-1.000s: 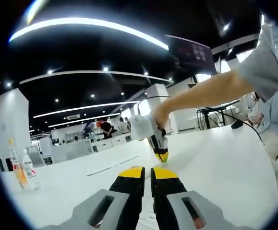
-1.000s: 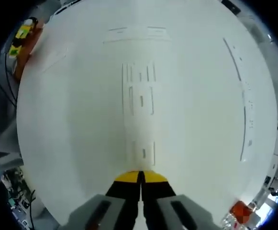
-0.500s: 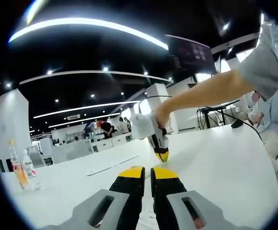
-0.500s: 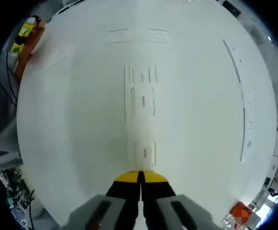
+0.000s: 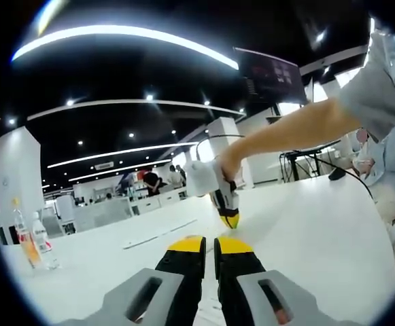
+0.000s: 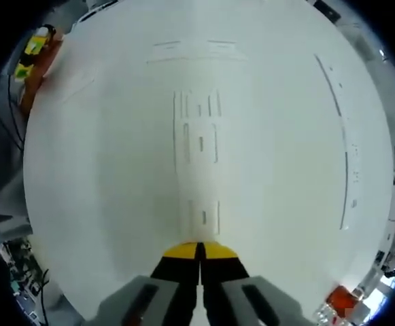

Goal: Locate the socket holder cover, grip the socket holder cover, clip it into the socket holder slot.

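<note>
Yellow-tipped jaws of the right gripper [image 6: 200, 252] are closed together with nothing between them, above the white table [image 6: 102, 176]. Just beyond the tips lies the holder [image 6: 201, 146], white on white; the cover is probably among its parts, I cannot tell. Since a second ago almost nothing has moved, so locating continues. The left gripper [image 5: 209, 246] is nearly closed, empty.

Left gripper [image 5: 209, 246]: black jaws showing yellow tips, grey body behind. Right gripper [image 6: 200, 252]: wearing the same yellow over black, grey below. Table [image 6: 115, 176]: reading plain white. Socket holder [image 6: 200, 159]: showing white on white, slots reading as thin grey lines. Bottles [image 5: 28, 239]: one glowing orange, one clear with a red band. Sleeve [image 5: 377, 88]: showing pale grey.
</note>
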Demonstrator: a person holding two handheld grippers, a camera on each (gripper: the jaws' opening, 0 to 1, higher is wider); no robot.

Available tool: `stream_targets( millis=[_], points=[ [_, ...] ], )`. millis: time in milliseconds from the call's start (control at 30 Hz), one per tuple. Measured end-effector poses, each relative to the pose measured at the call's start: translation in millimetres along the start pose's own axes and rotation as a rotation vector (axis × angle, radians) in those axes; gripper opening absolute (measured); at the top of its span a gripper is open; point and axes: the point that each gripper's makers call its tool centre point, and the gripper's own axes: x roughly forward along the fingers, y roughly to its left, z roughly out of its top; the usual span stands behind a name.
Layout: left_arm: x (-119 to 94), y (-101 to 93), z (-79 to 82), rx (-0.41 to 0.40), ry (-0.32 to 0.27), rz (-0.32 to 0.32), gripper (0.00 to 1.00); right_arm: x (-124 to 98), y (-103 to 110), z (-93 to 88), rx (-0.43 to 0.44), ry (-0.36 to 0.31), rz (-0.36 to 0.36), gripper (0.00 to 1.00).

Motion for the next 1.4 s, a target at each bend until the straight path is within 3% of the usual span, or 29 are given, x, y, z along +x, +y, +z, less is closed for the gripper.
stream_targets(
  millis=[1400],
  points=[
    [1.1,0.1,0.0,0.007,0.001,0.006,0.06,-0.3,-4.3,-1.2,-0.069,0.055,-0.032,0.01]
  ],
)
